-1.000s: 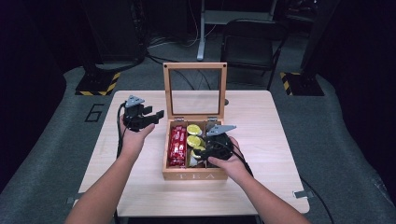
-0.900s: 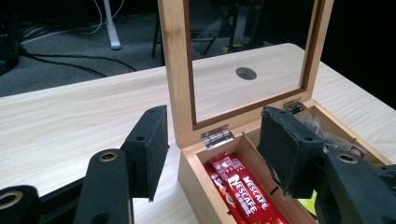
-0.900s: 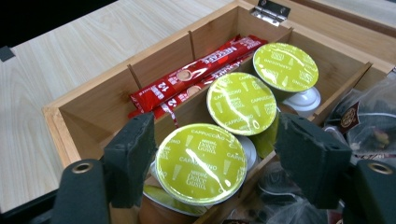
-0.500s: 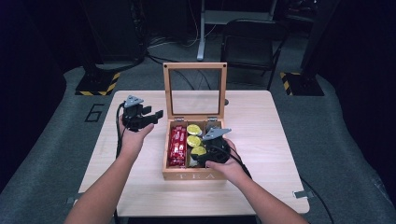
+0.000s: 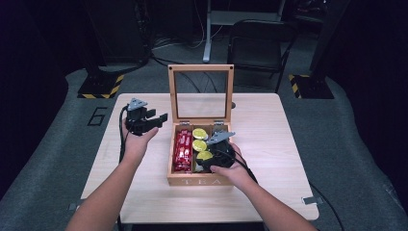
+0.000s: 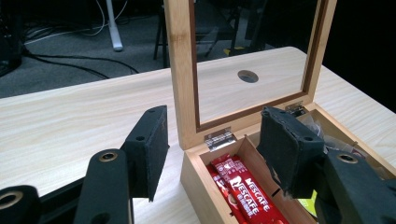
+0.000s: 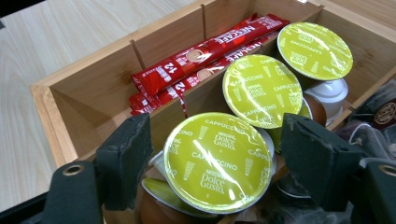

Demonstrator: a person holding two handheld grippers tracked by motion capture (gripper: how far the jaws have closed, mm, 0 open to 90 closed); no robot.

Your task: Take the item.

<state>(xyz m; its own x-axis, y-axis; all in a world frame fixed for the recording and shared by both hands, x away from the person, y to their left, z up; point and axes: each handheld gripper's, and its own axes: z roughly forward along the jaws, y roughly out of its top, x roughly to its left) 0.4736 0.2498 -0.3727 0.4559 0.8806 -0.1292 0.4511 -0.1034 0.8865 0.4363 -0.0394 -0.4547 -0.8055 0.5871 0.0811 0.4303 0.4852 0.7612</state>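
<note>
A wooden tea box stands mid-table with its glass lid raised upright. Red Nescafe sticks fill its left compartment. Three yellow-green capsules lie in the middle one. My right gripper reaches down into the box. In the right gripper view it is open, one jaw on each side of the nearest capsule, which has small gaps on both sides. My left gripper hovers open left of the box. In the left gripper view it faces the lid frame and the sticks.
Dark capsules lie in the box's right compartment. The table has a round cable hole behind the lid. A dark chair and stand bases sit on the floor beyond the far edge.
My right gripper has shifted slightly left and lower inside the box, over the nearest capsule. The left gripper has stayed almost still.
</note>
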